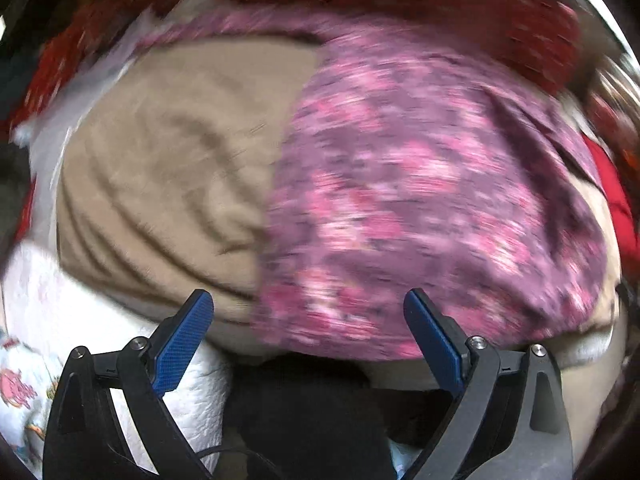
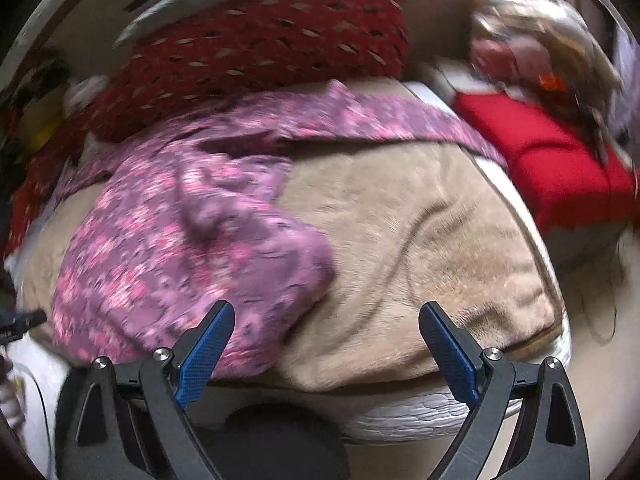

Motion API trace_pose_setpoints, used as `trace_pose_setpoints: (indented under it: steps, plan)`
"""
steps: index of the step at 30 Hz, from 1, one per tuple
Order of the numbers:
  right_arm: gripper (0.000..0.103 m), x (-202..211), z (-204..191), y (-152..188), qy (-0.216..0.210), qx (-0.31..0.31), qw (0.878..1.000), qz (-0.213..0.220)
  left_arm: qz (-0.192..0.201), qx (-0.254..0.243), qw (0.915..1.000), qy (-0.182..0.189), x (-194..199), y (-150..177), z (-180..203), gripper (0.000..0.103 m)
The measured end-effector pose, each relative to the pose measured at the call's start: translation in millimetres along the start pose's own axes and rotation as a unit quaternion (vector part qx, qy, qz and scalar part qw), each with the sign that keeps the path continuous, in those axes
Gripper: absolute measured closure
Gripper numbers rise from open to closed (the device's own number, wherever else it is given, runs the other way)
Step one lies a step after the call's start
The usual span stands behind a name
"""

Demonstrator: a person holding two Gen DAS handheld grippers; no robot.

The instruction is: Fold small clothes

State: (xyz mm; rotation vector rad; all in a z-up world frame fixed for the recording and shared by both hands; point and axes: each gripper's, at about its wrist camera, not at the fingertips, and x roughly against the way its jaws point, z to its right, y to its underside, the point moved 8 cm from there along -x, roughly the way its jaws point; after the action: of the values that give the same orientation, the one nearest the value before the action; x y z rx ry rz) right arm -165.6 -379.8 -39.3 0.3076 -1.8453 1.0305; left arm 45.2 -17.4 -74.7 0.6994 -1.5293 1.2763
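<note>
Both views are pretty smeared w/ motion blur, so fine detail on the fabric print is hard to read. The purple-pink floral garment is the task piece; it lies spread on a tan blanket covering what looks like a bed. In the right wrist view it covers the blanket's left half, w/ a long strip running along the far edge toward the right. Long axis seems to go near-left to far-right, but can't tell which end is the neck or hem, too crumpled and blurry.

In the left wrist view the garment fills the right side and its near edge hangs at the blanket's front edge, partly cut off behind the fingers.

Left gripper has its jaws spread wide, nothing between them, hovering just at the garment's near edge. Right gripper is also wide apart and empty, over the blanket's near edge beside the garment.

Red patterned cloth is piled at the far edge, a red cushion off the right side. White quilted fabric w/ cartoon prints at the near left, cut off by the frame.
</note>
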Motion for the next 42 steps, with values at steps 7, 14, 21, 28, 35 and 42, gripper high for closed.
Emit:
trace_pose_setpoints:
  steps: [7, 14, 21, 28, 35, 42]
  plan:
    - [0.011, -48, -12, 1, -0.089, -0.044, 0.994, -0.051, -0.091, 0.048, 0.9939, 0.04, -50, 24, -9, 0.018]
    - [0.097, -9, -45, -7, -0.228, -0.039, 0.972, -0.036, -0.084, 0.053, 0.9883, 0.116, -21, 22, 10, 0.095]
    - [0.103, 13, -46, 50, -0.187, 0.046, 0.975, -0.109, -0.081, 0.053, 0.9928, 0.071, -14, 23, -13, 0.094]
    - [0.094, 7, -14, 31, -0.147, -0.018, 0.985, -0.085, -0.075, 0.041, 0.9921, 0.093, -1, 26, -13, 0.094]
    - [0.056, -54, -28, -4, -0.145, -0.061, 0.982, -0.106, -0.043, 0.017, 0.9945, 0.094, 3, -5, 29, 0.089]
    - [0.1, -12, -29, -15, -0.163, -0.037, 0.986, -0.026, -0.058, 0.001, 0.9964, 0.061, -16, -1, 18, 0.084]
